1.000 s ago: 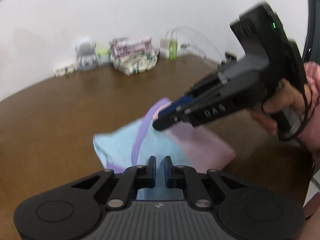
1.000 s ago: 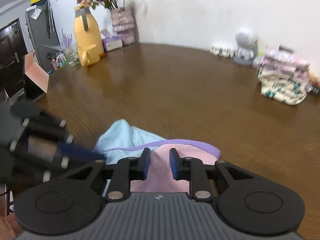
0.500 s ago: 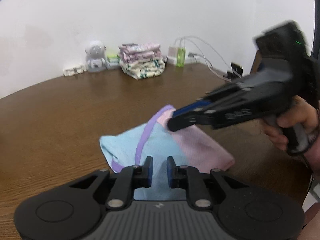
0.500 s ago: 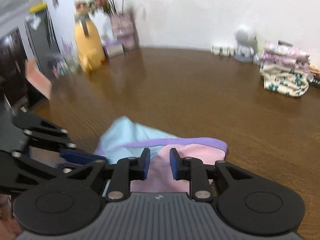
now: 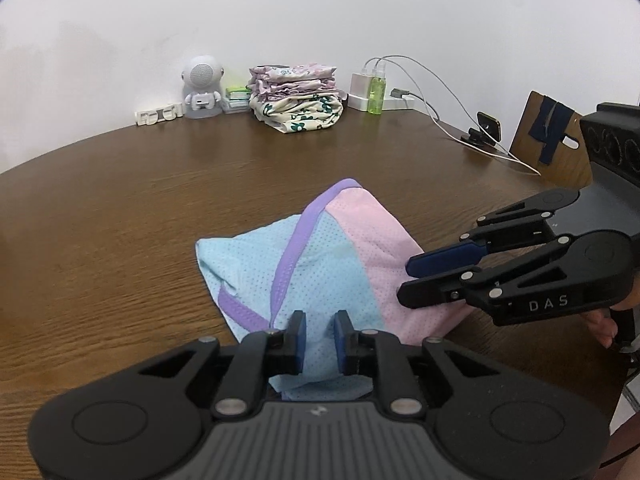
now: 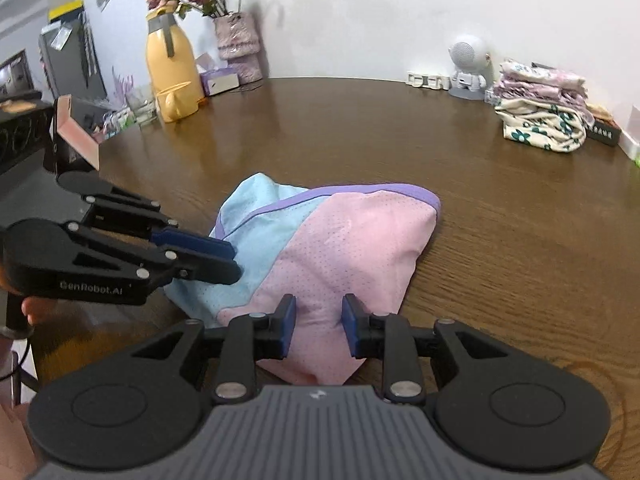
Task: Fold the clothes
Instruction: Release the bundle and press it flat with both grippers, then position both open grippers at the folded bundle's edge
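Garment (image 5: 320,264): folded mesh piece in pale blue and pink with purple trim, lying flat on the wooden table (image 5: 120,200), near its front edge.
Left gripper (image 5: 320,330): over the blue near corner; jaws slightly apart after just opening, cloth seen in the gap, pads not pressing it.
Right gripper (image 6: 319,322): over the pink near corner; jaws apart, just opened wider, cloth below them unclamped.
Folded stack (image 5: 296,96): floral clothes at the far wall, beside a small robot figure (image 5: 201,88).
Yellow jug (image 6: 172,76): far left corner, before a vase of flowers (image 6: 236,46).
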`<state>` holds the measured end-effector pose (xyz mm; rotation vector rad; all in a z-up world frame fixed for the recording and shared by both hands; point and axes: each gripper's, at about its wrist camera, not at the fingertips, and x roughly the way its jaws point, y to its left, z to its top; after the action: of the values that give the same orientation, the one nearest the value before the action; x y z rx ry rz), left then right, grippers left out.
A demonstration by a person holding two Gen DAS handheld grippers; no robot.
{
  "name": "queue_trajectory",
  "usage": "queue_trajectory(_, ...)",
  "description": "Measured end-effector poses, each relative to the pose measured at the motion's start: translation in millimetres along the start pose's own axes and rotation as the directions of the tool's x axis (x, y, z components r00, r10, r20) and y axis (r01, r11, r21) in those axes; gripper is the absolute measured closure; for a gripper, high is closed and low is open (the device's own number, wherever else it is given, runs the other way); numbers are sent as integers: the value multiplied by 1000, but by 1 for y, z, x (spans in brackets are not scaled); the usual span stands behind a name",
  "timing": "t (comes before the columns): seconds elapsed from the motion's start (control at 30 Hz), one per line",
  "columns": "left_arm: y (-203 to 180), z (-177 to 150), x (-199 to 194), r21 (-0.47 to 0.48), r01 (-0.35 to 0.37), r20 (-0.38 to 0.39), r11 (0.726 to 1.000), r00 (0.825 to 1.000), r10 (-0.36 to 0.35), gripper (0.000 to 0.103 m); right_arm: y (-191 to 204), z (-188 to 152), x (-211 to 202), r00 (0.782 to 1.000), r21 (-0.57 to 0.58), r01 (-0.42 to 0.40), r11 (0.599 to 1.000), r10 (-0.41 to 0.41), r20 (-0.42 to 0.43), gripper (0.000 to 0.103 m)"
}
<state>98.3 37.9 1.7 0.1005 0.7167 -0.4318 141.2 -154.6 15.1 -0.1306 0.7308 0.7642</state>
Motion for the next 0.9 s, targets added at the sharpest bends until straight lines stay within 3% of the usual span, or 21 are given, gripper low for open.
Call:
queue_trajectory(0.07,0,1,-1,-4,-5,-3,1000,1000,5,89,2,0,0,1000,-3,11,1000,-11,2,76)
queue_trajectory(0.13,-2,2,-5,-12,-8,8,1000,1000,8,84,3,0,-2,1000,9,17,1000,-17,7,69)
queue_trajectory(0.17,-2,2,-7,-18,-10,17,1000,1000,11,75,3,0,-6,1000,22,14,1000,-14,20,62)
queue_trajectory(0.2,-3,2,-11,-25,-16,30,1000,999,17,59,3,-1,-10,999,36,10,999,-11,35,60)
queue_trajectory(0.23,-4,2,-15,-34,-25,46,999,999,27,51,2,-2,-14,999,50,6,999,-9,50,59)
queue_trajectory(0.33,-5,0,-27,-60,-47,83,997,995,52,29,5,-5,-28,995,76,2,997,-9,95,36)
queue_trajectory(0.4,-5,-2,-34,-88,-55,107,995,992,64,7,10,-6,-37,993,77,11,997,-20,119,19)
queue_trajectory(0.57,-9,-11,-51,-150,-52,148,987,986,74,0,20,-11,-56,987,85,10,996,-24,157,0)
queue_trajectory(0.9,-17,-36,-72,-253,-124,165,959,972,169,0,32,-26,-76,979,172,41,984,-74,190,0)
